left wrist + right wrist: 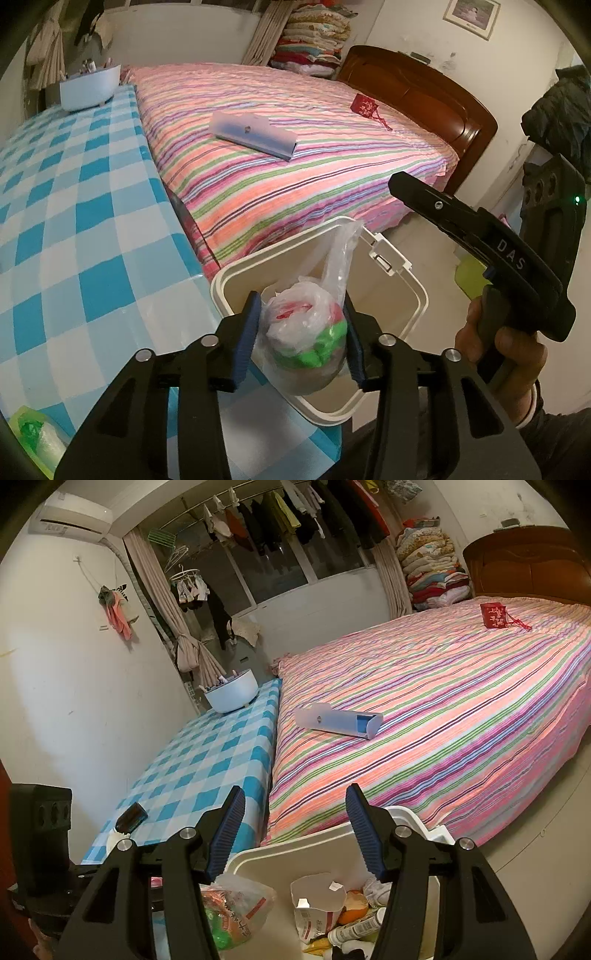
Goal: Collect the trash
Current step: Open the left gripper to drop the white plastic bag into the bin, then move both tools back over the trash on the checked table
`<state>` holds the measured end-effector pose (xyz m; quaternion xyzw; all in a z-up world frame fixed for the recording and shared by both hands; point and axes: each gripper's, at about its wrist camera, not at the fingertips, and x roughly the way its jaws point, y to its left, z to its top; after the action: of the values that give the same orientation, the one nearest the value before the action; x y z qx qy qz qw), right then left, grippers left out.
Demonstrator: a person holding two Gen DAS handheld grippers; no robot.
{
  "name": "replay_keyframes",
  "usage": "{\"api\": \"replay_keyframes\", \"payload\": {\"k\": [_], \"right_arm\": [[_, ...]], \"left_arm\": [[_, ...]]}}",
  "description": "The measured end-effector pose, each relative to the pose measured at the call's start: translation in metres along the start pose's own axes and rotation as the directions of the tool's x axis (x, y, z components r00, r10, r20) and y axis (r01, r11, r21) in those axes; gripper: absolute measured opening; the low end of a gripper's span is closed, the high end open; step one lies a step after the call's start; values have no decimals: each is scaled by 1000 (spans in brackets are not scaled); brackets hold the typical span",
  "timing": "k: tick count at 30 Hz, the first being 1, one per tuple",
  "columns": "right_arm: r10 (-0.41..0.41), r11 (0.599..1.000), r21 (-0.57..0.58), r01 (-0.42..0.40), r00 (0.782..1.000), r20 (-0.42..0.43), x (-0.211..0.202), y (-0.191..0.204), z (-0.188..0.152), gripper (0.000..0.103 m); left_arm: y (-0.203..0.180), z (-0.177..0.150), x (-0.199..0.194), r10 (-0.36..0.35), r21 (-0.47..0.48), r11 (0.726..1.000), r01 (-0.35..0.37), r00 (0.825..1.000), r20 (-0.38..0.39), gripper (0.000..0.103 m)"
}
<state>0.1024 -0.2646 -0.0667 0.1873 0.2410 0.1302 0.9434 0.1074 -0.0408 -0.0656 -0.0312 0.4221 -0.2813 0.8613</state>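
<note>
Left tool (pixel 301 334) over the open white plastic bin (pixel 413 288)
I see its pads bracketing a clear plastic trash bag (pixel 306 332); grip unclear. Right tool (pixel 295 834) gapes empty above the bin.

A bed (pixel 443 701) with a pink, green and orange striped sheet fills the room's middle; everything else sits around it. Its dark wooden headboard (pixel 424 99) stands against a white wall (pixel 406 29), where a framed picture (pixel 471 16) hangs above. Touching the bed's side is a table (pixel 207 760) under a blue-and-white checked cloth. Beyond the bed's far edge, a window (pixel 295 565) shows dark glass, with clothes hung on a rail (pixel 295 513) above it and beige curtains (pixel 162 602) tied back. Folded quilts (pixel 432 565) are stacked between window and headboard. An air conditioner (pixel 70 517) is mounted high on the wall beyond the table. Pale floor (pixel 535 842) shows beside the bed.
</note>
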Motion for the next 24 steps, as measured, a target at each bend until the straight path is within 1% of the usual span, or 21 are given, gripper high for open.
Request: {"api": "replay_keyframes", "payload": {"k": [2, 3, 7, 11, 13, 18, 24], "right_arm": [[3, 1000, 0, -3, 1000, 1, 0, 0, 0, 55], [4, 1000, 0, -4, 1000, 2, 0, 1, 0, 55], [8, 1000, -5, -8, 1000, 1, 2, 3, 1, 55], [15, 1000, -5, -15, 1000, -1, 4, 5, 0, 55], [19, 1000, -3, -19, 1000, -2, 5, 6, 0, 55], [46, 999, -18, -46, 999, -19, 11, 16, -2, 55], [78, 996, -37, -80, 996, -52, 21, 29, -7, 55]], "left_arm": [[-2, 0, -2, 0, 10, 1000, 0, 1000, 9, 51], [-4, 0, -4, 0, 14, 1000, 0, 1000, 18, 57], [-9, 1, -15, 3, 37, 999, -5, 998, 56, 57], [-5, -2, -17, 9, 29, 1000, -11, 998, 65, 58], [-2, -3, -18, 21, 26, 999, -23, 997, 70, 69], [4, -4, -29, 65, 33, 997, -69, 992, 105, 69], [14, -11, -44, 106, 28, 993, -111, 987, 124, 70]]}}
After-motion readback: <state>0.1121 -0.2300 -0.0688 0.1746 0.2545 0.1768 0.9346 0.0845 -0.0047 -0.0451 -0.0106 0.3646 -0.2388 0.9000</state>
